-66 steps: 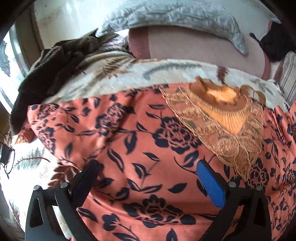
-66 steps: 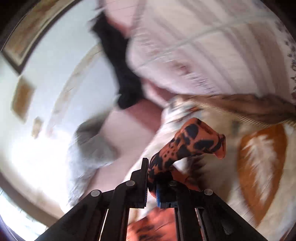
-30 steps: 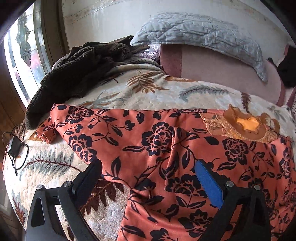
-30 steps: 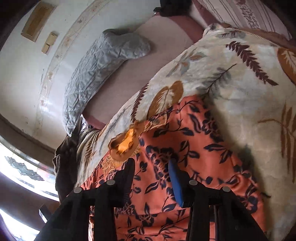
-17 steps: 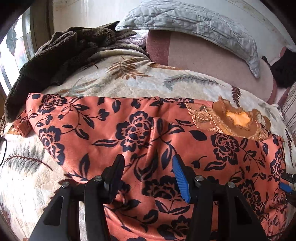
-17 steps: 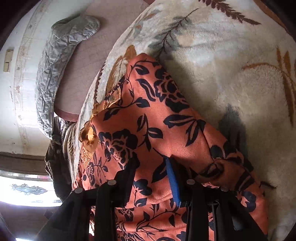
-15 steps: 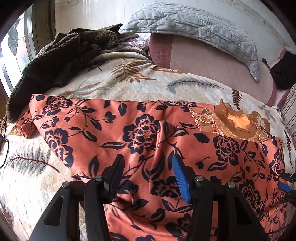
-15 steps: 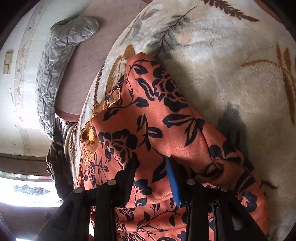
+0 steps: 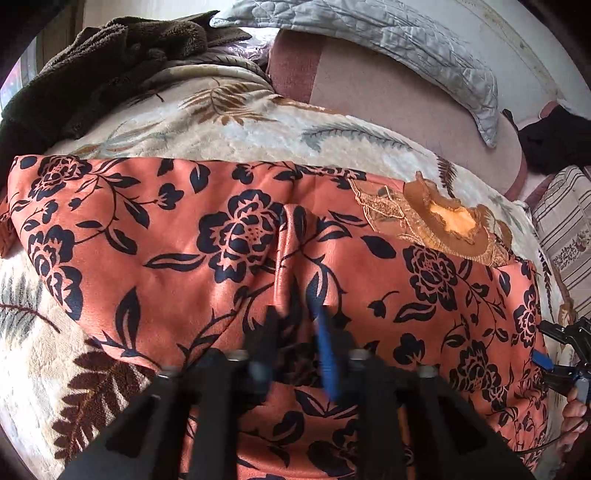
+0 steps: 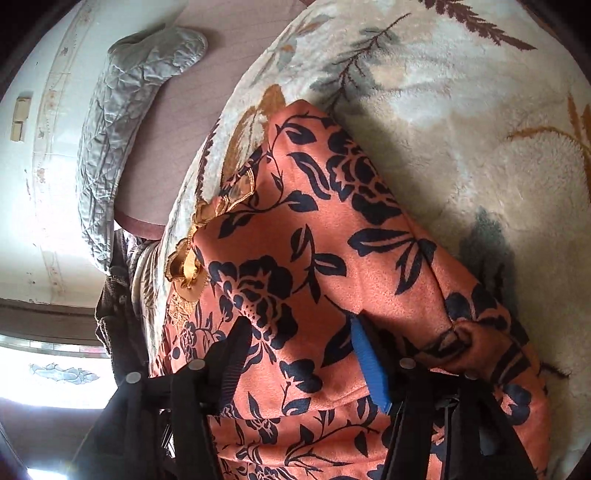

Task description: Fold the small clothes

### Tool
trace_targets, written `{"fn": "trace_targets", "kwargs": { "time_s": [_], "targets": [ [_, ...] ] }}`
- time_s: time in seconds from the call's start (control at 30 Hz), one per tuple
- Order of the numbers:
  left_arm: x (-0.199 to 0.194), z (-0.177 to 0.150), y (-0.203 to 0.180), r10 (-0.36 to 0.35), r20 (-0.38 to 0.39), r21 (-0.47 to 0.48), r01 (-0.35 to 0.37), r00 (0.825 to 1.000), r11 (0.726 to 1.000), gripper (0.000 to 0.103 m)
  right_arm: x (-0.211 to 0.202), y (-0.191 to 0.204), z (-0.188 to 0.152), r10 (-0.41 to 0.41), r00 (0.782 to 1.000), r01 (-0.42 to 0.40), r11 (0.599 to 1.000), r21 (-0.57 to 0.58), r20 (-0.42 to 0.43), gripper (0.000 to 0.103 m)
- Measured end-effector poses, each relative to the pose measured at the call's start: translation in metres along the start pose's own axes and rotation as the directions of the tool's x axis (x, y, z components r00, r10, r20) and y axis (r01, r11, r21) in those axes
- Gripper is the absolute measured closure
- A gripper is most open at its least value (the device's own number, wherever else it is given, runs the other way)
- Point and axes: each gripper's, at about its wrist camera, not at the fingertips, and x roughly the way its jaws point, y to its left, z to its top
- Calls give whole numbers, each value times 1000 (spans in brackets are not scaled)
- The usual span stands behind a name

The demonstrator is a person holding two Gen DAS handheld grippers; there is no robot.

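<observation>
An orange garment with dark blue flowers (image 9: 229, 240) lies spread across a cream leaf-print blanket (image 9: 236, 129). Its gold embroidered neckline (image 9: 439, 218) is at the right. My left gripper (image 9: 295, 328) sits low over the garment's middle, blurred, with its jaws nearly closed around a raised fold of the cloth. My right gripper (image 10: 295, 343) is open and rests on the garment's right part (image 10: 314, 266), near a bunched sleeve end (image 10: 472, 347). It also shows at the right edge of the left wrist view (image 9: 557, 350).
A dark brown fleece (image 9: 96, 62) is heaped at the far left. A grey quilted pillow (image 9: 388, 33) lies on a mauve bolster (image 9: 388, 99) at the back. A striped cushion (image 9: 565, 229) and a black cloth (image 9: 554, 144) sit at the right.
My left gripper's jaws have closed in from wide open to a narrow gap around a fold in the garment's middle. My right gripper let go of the garment, came down onto it and stays open.
</observation>
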Motion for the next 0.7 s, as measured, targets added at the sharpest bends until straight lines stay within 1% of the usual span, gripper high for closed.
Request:
{"fn": "trace_targets", "kwargs": {
  "time_s": [0.07,0.17,0.27,0.33,0.4,0.47,0.5,0.53,0.57,0.6,0.63,0.7],
  "targets": [
    [-3,-1,-3,8,25,18,-9,1000,1000,94,0,-2,1,10,1000,-10,1000,7,-3,43],
    [-10,1,1,-8,55,-7,9,998,1000,94,1,1,-4,18,1000,-18,1000,9,-5,43],
    [-22,2,-4,-16,102,22,14,995,1000,94,-3,2,-9,28,1000,-28,1000,11,9,43],
    [-21,2,-5,-27,88,29,24,996,999,93,-11,4,-10,52,998,-52,999,6,46,43],
    [-13,1,-6,-6,57,34,4,998,999,93,-21,12,-12,90,991,-87,996,-33,99,43],
    [-6,-1,-4,15,34,25,-16,999,1000,93,-26,24,-15,98,985,-86,992,-91,143,44],
    [-5,-2,-1,16,33,8,-17,999,1000,95,-26,29,-18,97,983,-80,991,-110,159,47],
    [-6,-2,1,3,39,-9,-3,999,1000,96,-24,32,-19,96,982,-77,990,-121,160,54],
    [-9,-2,3,-10,52,-21,11,999,1000,97,-19,34,-19,95,985,-78,990,-121,145,59],
    [-14,-1,3,-15,70,-25,17,997,1000,97,-12,35,-20,96,988,-82,991,-110,124,67],
    [-20,-1,3,-24,94,-24,26,995,999,97,-7,33,-20,91,990,-81,992,-95,110,67],
    [-30,1,1,-48,124,-11,49,991,999,98,-2,33,-21,57,993,-49,996,-81,104,67]
  ]
}}
